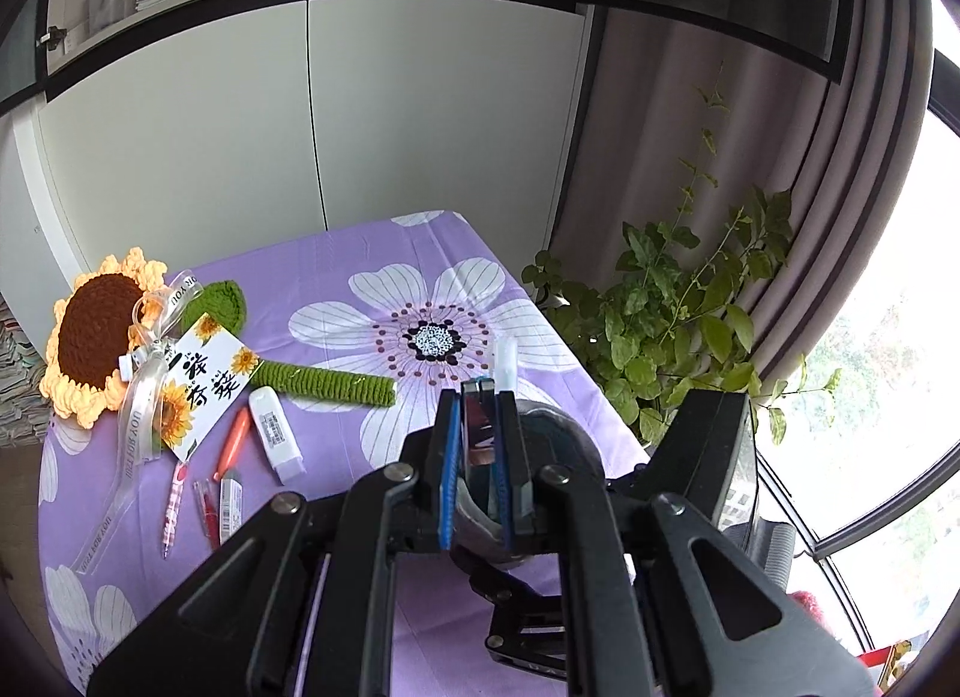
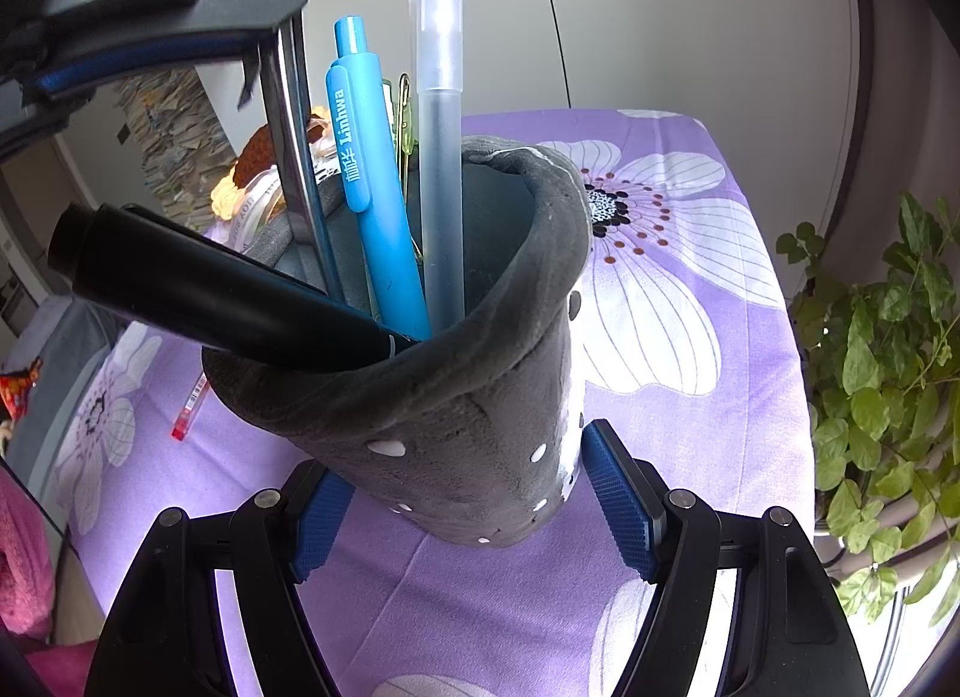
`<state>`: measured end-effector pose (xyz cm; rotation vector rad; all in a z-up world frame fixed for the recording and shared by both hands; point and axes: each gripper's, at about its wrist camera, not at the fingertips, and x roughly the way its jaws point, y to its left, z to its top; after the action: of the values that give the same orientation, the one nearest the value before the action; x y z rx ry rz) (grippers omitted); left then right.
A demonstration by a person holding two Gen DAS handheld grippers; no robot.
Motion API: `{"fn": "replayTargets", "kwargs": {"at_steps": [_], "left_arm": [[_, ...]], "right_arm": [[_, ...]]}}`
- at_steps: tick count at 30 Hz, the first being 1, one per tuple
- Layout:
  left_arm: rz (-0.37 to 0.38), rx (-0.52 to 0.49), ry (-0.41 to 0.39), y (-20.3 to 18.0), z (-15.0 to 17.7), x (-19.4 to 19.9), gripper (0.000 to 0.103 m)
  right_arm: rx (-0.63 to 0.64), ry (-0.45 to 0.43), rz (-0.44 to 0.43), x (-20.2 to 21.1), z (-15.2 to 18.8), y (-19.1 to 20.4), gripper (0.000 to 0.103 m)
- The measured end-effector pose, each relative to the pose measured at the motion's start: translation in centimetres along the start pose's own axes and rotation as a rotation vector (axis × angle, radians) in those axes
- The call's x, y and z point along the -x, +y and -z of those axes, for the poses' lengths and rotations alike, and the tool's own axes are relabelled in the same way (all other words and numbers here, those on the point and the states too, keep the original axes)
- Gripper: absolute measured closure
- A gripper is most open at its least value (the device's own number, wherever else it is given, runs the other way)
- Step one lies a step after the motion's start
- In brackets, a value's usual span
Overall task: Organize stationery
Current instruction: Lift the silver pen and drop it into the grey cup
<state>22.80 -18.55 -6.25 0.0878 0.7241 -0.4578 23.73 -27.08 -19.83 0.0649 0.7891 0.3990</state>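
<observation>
A grey felt pen holder point(image 2: 480, 397) stands on the purple flowered cloth, and my right gripper point(image 2: 462, 469) is shut on it, a blue pad against each side. Inside it stand a blue pen point(image 2: 372, 205), a frosted pen point(image 2: 441, 156) and a black marker point(image 2: 210, 289). My left gripper point(image 1: 480, 397) is shut on a shiny metal ruler point(image 1: 478, 427) above the holder point(image 1: 558, 433); the ruler point(image 2: 294, 156) reaches down into it. Loose at the left lie a white correction tape point(image 1: 275, 433), an orange pen point(image 1: 233, 439), a pink checked pen point(image 1: 173, 505) and a red pen point(image 1: 207, 511).
A crochet sunflower point(image 1: 96, 337) with a ribbon and a card point(image 1: 204, 379) lies at the table's far left. A leafy plant point(image 1: 672, 313) and a curtain stand past the right edge. White cabinet doors point(image 1: 300, 114) close off the back.
</observation>
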Motion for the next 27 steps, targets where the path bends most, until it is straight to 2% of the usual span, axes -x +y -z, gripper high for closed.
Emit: {"fn": "replayTargets", "kwargs": {"at_steps": [12, 14, 16, 18, 19, 22, 27], "left_arm": [[-0.009, 0.002, 0.048, 0.1, 1.1, -0.7, 0.091], [-0.022, 0.001, 0.042, 0.2, 1.1, -0.4, 0.085], [-0.028, 0.009, 0.027, 0.5, 1.2, 0.2, 0.065], [-0.041, 0.021, 0.005, 1.1, 1.2, 0.9, 0.050], [-0.051, 0.026, -0.007, 1.4, 1.3, 1.3, 0.047], [-0.088, 0.045, -0.025, 2.6, 1.6, 2.2, 0.047], [-0.167, 0.144, 0.003, 6.5, 2.7, 2.6, 0.047]], "right_arm": [[-0.001, 0.000, -0.001, 0.0, 0.2, 0.4, 0.029], [-0.001, 0.000, -0.002, 0.0, 0.1, 0.4, 0.029], [-0.001, 0.000, -0.002, 0.0, 0.1, 0.4, 0.029], [-0.001, 0.000, -0.002, 0.0, 0.2, 0.5, 0.029], [-0.001, 0.000, -0.002, 0.0, 0.1, 0.4, 0.029], [-0.001, 0.000, -0.002, 0.0, 0.1, 0.3, 0.029], [-0.001, 0.000, -0.003, 0.0, 0.2, 0.4, 0.029]]}}
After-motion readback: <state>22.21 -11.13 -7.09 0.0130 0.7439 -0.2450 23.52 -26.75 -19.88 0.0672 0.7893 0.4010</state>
